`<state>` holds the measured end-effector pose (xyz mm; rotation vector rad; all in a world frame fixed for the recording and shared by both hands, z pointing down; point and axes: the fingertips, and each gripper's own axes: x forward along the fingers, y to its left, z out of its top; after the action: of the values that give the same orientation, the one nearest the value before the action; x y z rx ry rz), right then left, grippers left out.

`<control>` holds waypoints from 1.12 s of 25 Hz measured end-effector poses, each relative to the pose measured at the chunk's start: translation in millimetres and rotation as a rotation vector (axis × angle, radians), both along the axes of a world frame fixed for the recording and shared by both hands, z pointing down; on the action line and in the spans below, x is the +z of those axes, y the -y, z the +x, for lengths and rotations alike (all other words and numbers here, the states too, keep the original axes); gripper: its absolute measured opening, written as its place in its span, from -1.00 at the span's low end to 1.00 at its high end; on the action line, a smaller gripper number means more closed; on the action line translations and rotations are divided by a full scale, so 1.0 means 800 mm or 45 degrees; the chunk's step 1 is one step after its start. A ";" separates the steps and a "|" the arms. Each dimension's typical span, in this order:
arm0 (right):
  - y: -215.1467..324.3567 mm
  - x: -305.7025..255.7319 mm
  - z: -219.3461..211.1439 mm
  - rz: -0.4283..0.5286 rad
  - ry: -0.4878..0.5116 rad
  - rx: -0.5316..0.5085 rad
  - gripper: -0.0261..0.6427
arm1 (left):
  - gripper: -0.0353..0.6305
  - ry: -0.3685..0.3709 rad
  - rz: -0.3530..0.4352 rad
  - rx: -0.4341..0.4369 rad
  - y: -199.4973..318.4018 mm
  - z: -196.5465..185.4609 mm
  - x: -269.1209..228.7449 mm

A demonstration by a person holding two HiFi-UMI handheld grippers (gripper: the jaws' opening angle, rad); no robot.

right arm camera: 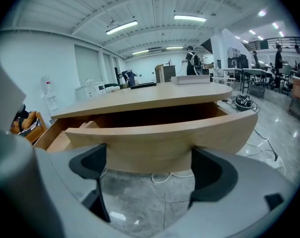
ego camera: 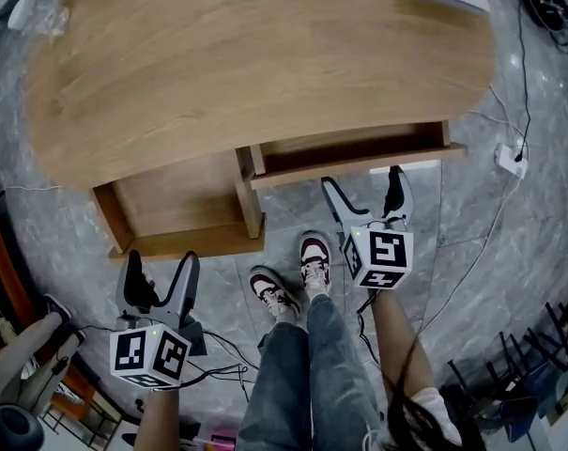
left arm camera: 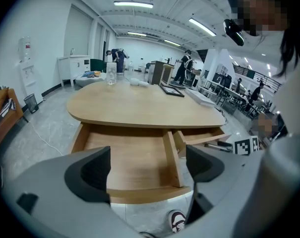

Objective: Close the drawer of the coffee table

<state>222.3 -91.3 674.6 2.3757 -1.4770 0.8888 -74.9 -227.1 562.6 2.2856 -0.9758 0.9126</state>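
Right claw point(right arm camera: 149, 168) before part-open drawer point(right arm camera: 159, 133)

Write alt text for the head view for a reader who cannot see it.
From above, an oval wooden coffee table has two drawers open: the left drawer pulled far out, the right drawer only partly. The left gripper and right gripper, jaws apart, each face a drawer front, the person's sneakers between them.

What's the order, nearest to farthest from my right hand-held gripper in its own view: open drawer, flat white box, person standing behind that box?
1. The open drawer, directly ahead of the right hand-held gripper.
2. The flat white box, on the tabletop, right of centre.
3. The person, far back, above the box.
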 end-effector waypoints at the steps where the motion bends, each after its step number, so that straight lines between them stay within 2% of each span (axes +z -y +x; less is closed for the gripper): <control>1: 0.002 0.000 0.002 0.000 0.000 0.001 0.69 | 0.53 0.002 -0.002 -0.008 0.001 -0.001 0.001; 12: 0.033 0.000 0.021 0.016 -0.008 0.007 0.70 | 0.53 0.002 -0.022 -0.074 0.016 -0.002 0.009; 28: 0.072 0.001 0.045 0.034 -0.013 0.012 0.71 | 0.53 0.001 -0.012 -0.096 0.031 0.008 0.004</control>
<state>258.6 -149.1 675.7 2.4045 -1.4846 0.8632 -68.8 -252.2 565.6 2.2247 -1.0488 0.8851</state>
